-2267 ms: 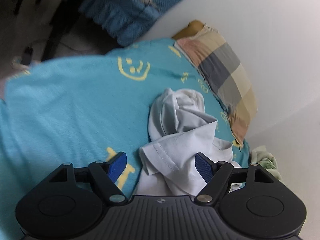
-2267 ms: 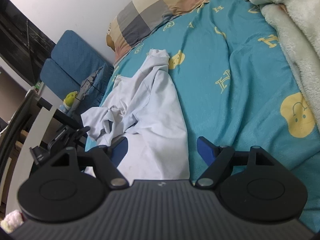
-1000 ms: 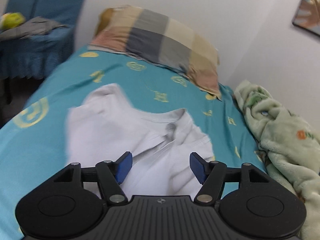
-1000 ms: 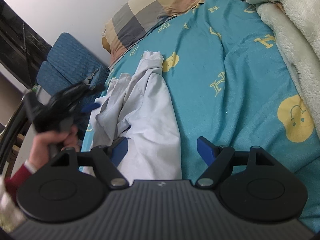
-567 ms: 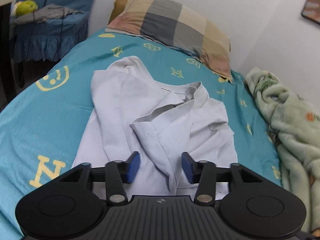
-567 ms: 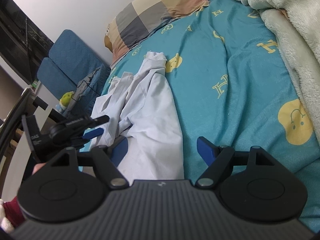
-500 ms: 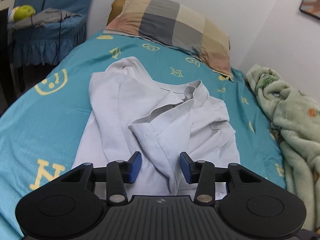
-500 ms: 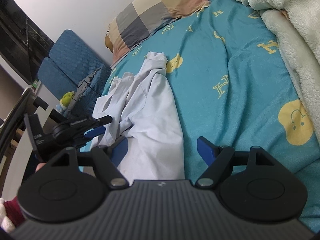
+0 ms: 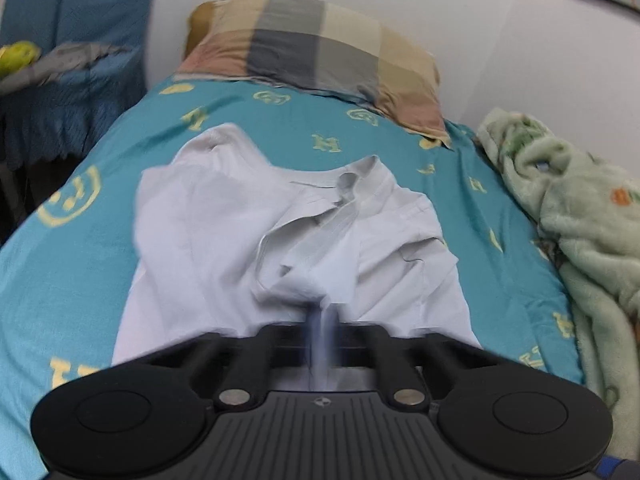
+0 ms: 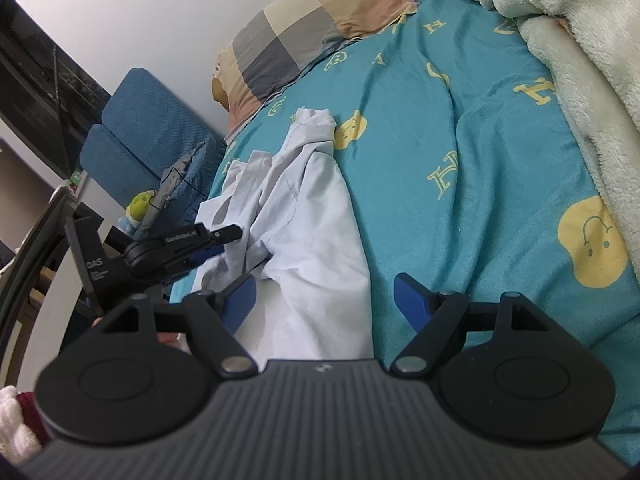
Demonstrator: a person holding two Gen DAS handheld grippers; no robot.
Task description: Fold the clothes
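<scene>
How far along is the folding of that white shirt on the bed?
Barely begun. Done: nothing is folded; the white shirt lies rumpled on the blue bedsheet, collar bunched. In hand: the left gripper has shut on a fold of fabric near the front. The right gripper hangs open over the shirt's lower part. Left: spread it flat, then make every fold.

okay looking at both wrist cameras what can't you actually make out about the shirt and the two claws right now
- Left claw pads: motion-blurred in the left wrist view. They look shut on a shirt fold, but how much cloth they hold is unclear.
- Shirt hem: hidden behind each claw's body in both views.
- Shirt's far sleeve: bunched under folds in the right wrist view.
- Right claw: open over the shirt; whether it touches is unclear.
</scene>
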